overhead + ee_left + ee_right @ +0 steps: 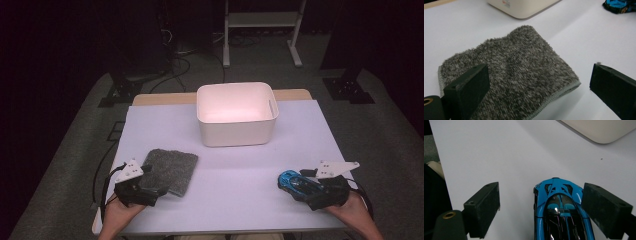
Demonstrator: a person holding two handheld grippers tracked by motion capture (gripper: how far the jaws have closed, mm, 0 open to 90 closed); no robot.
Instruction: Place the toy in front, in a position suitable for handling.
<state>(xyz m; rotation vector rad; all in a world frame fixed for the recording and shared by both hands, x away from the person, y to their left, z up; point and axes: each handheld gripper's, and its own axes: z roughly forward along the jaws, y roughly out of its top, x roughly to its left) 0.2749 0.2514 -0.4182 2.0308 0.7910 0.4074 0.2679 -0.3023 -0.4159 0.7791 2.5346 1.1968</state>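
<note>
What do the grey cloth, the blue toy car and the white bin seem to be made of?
The grey cloth looks like soft fleece or microfibre: a fuzzy, matte pile with a stitched edge. The blue toy car seems to be painted metal or hard plastic, because its glossy body shows bright reflections; which one is unclear. The white bin appears to be smooth moulded plastic with rounded corners and a dull sheen.

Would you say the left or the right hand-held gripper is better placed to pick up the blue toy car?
Right: the right hand-held gripper is open with the blue toy car between its jaws.
</note>
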